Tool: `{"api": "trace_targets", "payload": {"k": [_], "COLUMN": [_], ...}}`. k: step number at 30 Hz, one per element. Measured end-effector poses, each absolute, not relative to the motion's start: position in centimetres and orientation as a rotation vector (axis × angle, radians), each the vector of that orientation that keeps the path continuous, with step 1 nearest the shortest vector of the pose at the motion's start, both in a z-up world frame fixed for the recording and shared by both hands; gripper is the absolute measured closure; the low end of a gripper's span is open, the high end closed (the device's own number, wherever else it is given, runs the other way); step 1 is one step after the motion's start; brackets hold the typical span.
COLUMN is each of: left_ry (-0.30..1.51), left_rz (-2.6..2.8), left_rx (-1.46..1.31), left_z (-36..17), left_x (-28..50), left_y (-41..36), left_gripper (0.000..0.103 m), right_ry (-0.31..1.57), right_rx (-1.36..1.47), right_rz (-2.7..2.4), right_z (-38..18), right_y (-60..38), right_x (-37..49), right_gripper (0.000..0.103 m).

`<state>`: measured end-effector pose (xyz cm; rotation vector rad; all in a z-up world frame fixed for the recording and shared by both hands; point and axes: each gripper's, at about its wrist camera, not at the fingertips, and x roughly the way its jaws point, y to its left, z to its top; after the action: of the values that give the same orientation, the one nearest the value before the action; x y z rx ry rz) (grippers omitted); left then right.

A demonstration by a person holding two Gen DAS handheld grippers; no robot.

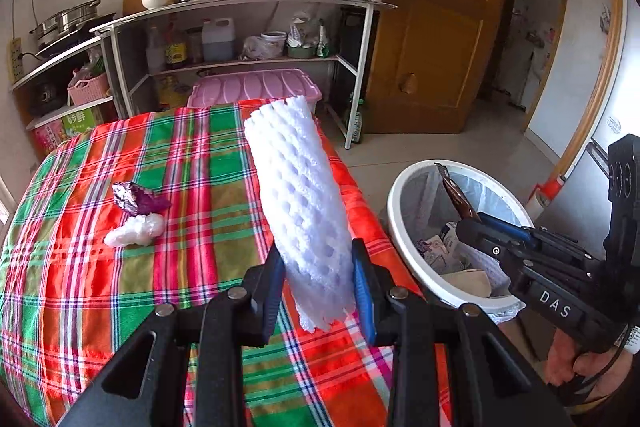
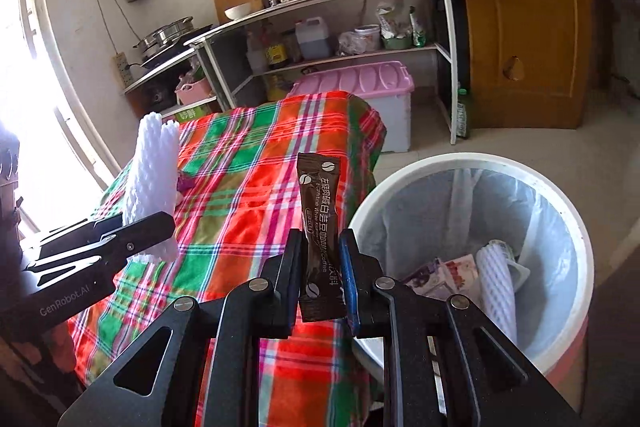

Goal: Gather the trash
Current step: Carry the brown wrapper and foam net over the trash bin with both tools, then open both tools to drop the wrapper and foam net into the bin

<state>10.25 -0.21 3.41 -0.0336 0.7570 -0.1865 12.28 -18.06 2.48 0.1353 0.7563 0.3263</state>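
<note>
Fingers on our left gripper (image 1: 320,283) clamp the lower end of a white foam fruit net (image 1: 298,195), which stands up toward twelve o'clock so it clears the plaid tablecloth (image 1: 80,287). Our right gripper (image 2: 320,275) pinches a brown coffee sachet (image 2: 321,227) upright by its lower half, near the rim of the lined trash bin (image 2: 568,211) at three o'clock, likely so it can drop in first. At ten o'clock in the left view, a purple wrapper (image 1: 138,197) and a crumpled white plastic scrap (image 1: 136,230), touching, await collection.
</note>
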Motion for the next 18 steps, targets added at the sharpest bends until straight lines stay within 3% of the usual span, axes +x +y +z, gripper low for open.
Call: {"api": "trace_targets", "payload": {"k": [18], "left_ry": [0.809], "left_rz": [-0.334], "left_rx": [0.036], "left_z": [2.0], "left_x": [12.7], "left_y": [-10.0], "left_gripper": [0.07], "right_ry": [0.788], "right_rx": [0.194], "right_rz": [0.143], "right_z": [1.7], "right_y": [-26.7], "right_x": [11.7], "right_gripper": [0.084]}}
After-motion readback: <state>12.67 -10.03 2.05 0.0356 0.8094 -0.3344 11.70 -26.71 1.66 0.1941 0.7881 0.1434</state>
